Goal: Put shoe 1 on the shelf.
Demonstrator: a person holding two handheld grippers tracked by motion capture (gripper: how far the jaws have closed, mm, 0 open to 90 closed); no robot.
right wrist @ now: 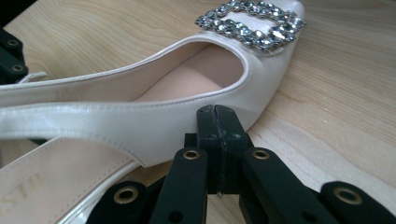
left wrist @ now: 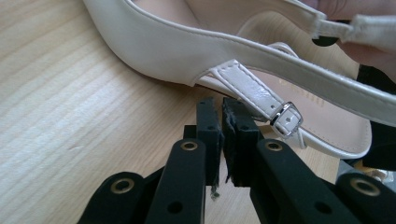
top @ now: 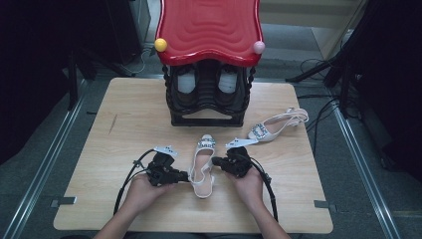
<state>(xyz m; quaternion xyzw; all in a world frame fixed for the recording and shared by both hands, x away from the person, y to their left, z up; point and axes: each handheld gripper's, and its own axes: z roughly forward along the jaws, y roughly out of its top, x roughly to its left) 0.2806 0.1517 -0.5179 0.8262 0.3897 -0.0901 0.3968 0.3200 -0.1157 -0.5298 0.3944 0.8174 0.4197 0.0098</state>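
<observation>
A white slingback shoe (top: pixel 203 164) lies on the wooden tabletop (top: pixel 124 129) near the middle of its near edge, toe with a rhinestone buckle (top: pixel 206 143) pointing toward the far edge and the heel strap toward the person. The left gripper (top: pixel 183 176), held in the person's left hand (top: pixel 142 191), points at the shoe's heel end from the left; in the left gripper view its jaws stand only a narrow slit apart with nothing between them, their tips just in front of the side strap and its small metal buckle (left wrist: pixel 287 119), and whether they touch the strap cannot be told. The right gripper (top: pixel 217 162), in the right hand (top: pixel 249 184), comes at the shoe from the right side; in the right gripper view its jaws are pressed flat together, their tips right against the shoe's side wall below the opening, holding nothing. A second white shoe (top: pixel 276 125) of the same kind lies on its side toward the right edge of the tabletop, well apart from both grippers. At the middle of the far edge stands a black shoe rack (top: pixel 206 107) with a glossy red top (top: pixel 209 30), a yellow knob (top: pixel 160 45) and a pink knob (top: pixel 259 47) on its front corners, and a dark pair of shoes (top: pixel 206 84) sits on the shelf beneath.
</observation>
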